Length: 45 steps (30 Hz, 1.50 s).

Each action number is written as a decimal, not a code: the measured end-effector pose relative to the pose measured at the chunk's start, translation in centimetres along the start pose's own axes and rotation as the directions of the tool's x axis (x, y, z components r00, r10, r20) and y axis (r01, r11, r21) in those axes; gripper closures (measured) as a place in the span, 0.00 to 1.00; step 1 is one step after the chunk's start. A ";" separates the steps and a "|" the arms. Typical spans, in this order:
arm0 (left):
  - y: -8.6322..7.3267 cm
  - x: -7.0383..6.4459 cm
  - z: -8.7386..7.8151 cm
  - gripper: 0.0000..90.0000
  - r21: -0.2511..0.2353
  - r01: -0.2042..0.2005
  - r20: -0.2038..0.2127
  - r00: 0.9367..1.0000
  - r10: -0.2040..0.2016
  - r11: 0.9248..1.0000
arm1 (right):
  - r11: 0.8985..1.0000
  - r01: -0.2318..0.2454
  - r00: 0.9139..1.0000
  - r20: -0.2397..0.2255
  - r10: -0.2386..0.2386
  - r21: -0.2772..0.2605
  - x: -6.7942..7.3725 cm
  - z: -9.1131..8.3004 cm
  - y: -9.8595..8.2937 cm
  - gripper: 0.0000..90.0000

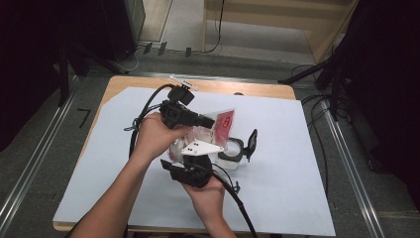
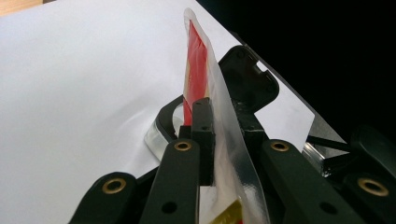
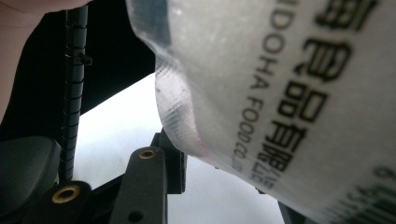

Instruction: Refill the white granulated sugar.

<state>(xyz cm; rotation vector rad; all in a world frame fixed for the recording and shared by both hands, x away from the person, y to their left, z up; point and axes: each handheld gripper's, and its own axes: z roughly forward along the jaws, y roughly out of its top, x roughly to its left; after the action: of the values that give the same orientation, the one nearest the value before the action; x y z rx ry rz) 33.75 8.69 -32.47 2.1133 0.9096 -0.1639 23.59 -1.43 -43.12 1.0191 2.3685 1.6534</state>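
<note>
A clear plastic food packet (image 1: 224,124) with a red label is held up above the white-covered table. My left gripper (image 1: 210,121) comes in from the left and is shut on it. In the left gripper view the packet (image 2: 198,70) stands edge-on, pinched between the jaws of the left gripper (image 2: 219,128). My right gripper (image 1: 190,157) sits just below, jaws pointing up at the packet's lower end. In the right gripper view the packet (image 3: 289,93) with its black print hangs right in front of the right gripper (image 3: 219,170). It hides one jaw, so that grip is unclear.
A small clear container (image 1: 229,153) with its black hinged lid (image 1: 253,142) standing open rests on the white sheet (image 1: 297,173) just right of the grippers. The same container (image 2: 156,135) and lid (image 2: 247,74) lie beyond the left jaws. Cables trail from both grippers.
</note>
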 end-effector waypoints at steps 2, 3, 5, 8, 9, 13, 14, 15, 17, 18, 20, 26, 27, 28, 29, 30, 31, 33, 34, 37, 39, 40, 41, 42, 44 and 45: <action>0.0 0.0 0.1 0.92 -0.005 0.002 0.004 1.000 -0.002 1.000 | 1.000 0.000 1.000 0.001 0.000 0.002 0.1 -0.1 0.0 0.71; 0.0 0.0 0.1 0.92 -0.004 0.000 0.004 1.000 0.000 1.000 | 1.000 0.000 1.000 0.002 0.000 0.003 0.1 -0.1 0.0 0.71; 0.0 0.0 0.2 0.92 -0.004 -0.008 -0.001 1.000 0.008 1.000 | 1.000 0.006 1.000 0.006 -0.006 0.002 0.0 0.0 -0.1 0.71; -0.1 -0.1 0.4 0.92 -0.001 -0.006 -0.001 1.000 0.006 1.000 | 1.000 0.000 1.000 0.007 0.000 0.002 -0.1 0.0 -0.2 0.71; 0.0 -0.1 0.4 0.92 0.003 -0.007 -0.003 1.000 0.007 1.000 | 1.000 -0.002 1.000 0.006 0.002 0.002 -0.1 0.0 -0.2 0.71; -0.1 -0.1 0.4 0.92 -0.002 -0.007 0.004 1.000 0.007 1.000 | 1.000 -0.003 1.000 0.007 0.003 0.000 -0.1 0.0 -0.3 0.71; -0.1 -0.1 0.4 0.92 -0.001 -0.009 0.006 1.000 0.009 1.000 | 1.000 -0.002 1.000 0.007 0.002 -0.001 -0.1 0.0 -0.3 0.71; 0.0 -0.2 0.4 0.92 0.006 -0.013 -0.004 1.000 0.013 1.000 | 1.000 -0.001 1.000 0.007 0.001 -0.002 -0.1 0.0 -0.3 0.71; 0.0 -0.3 0.4 0.92 0.002 -0.011 -0.002 1.000 0.011 1.000 | 1.000 -0.001 1.000 0.007 0.001 -0.003 -0.1 0.0 -0.3 0.71; 0.0 -0.3 0.4 0.92 0.002 -0.013 -0.003 1.000 0.013 1.000 | 1.000 -0.001 1.000 0.007 0.001 -0.003 -0.1 0.0 -0.3 0.71; -0.1 -0.3 0.5 0.92 -0.001 -0.020 0.003 1.000 0.020 1.000 | 1.000 0.002 1.000 0.009 -0.002 0.000 -0.1 -0.1 -0.4 0.71; -0.1 -0.4 0.5 0.92 0.002 -0.022 0.002 1.000 0.022 1.000 | 1.000 0.025 0.999 0.025 -0.025 -0.007 0.1 0.0 -0.5 0.71; -0.1 -0.4 0.4 0.92 0.006 -0.023 -0.003 1.000 0.023 1.000 | 1.000 0.025 0.999 0.024 -0.025 -0.007 0.1 -0.1 -0.5 0.71; -0.1 -0.5 0.4 0.92 0.006 -0.023 -0.003 1.000 0.023 1.000 | 1.000 0.024 0.999 0.024 -0.024 -0.006 0.1 -0.1 -0.5 0.71; -0.1 -0.4 0.4 0.92 0.007 -0.026 -0.004 1.000 0.026 1.000 | 1.000 0.024 0.999 0.024 -0.024 -0.007 0.1 -0.1 -0.5 0.71; -0.1 -0.5 0.5 0.92 0.006 -0.025 -0.003 1.000 0.025 1.000 | 1.000 0.024 0.999 0.024 -0.024 -0.007 0.1 -0.1 -0.5 0.71; -0.1 -0.5 0.5 0.92 0.006 -0.024 -0.002 1.000 0.024 1.000 | 1.000 0.026 0.999 0.026 -0.026 -0.007 0.1 -0.1 -0.5 0.71; -0.1 -0.5 0.5 0.92 0.008 -0.028 -0.001 1.000 0.028 1.000 | 1.000 0.025 0.999 0.028 -0.025 -0.009 0.2 -0.1 -0.6 0.71; -0.1 -0.5 0.5 0.92 0.007 -0.028 -0.001 1.000 0.028 1.000 | 1.000 0.025 0.999 0.027 -0.025 -0.009 0.2 -0.1 -0.6 0.71; -0.1 -0.5 0.5 0.92 0.006 -0.029 0.003 1.000 0.029 1.000 | 1.000 0.023 0.999 0.027 -0.022 -0.012 0.2 -0.1 -0.6 0.71; -0.1 -0.5 0.5 0.92 0.006 -0.029 0.004 1.000 0.029 1.000 | 1.000 0.024 0.999 0.028 -0.024 -0.012 0.2 -0.1 -0.6 0.71; -0.1 -0.5 0.5 0.92 0.006 -0.028 0.005 1.000 0.028 1.000 | 1.000 0.030 0.999 0.033 -0.029 -0.009 0.2 -0.1 -0.6 0.71; -0.1 -0.5 0.5 0.92 0.006 -0.029 0.006 1.000 0.029 1.000 | 0.999 0.036 0.999 0.039 -0.035 -0.007 0.3 -0.1 -0.6 0.71; -0.1 -0.5 0.5 0.92 0.006 -0.029 0.005 1.000 0.029 1.000 | 0.999 0.036 0.999 0.040 -0.036 -0.008 0.3 0.0 -0.6 0.71; -0.1 -0.5 0.5 0.92 0.006 -0.030 0.006 1.000 0.030 1.000 | 0.999 0.039 0.998 0.041 -0.039 -0.010 0.3 0.0 -0.6 0.71; -0.1 -0.5 0.5 0.92 0.004 -0.029 0.009 1.000 0.029 1.000 | 0.999 0.041 0.998 0.042 -0.040 -0.010 0.3 0.0 -0.7 0.71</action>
<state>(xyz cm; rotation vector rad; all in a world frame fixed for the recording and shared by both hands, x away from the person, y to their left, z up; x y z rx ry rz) 33.40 8.07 -32.64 2.1270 0.8734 -0.1596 23.03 -1.37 -43.59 0.9873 2.3355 1.6131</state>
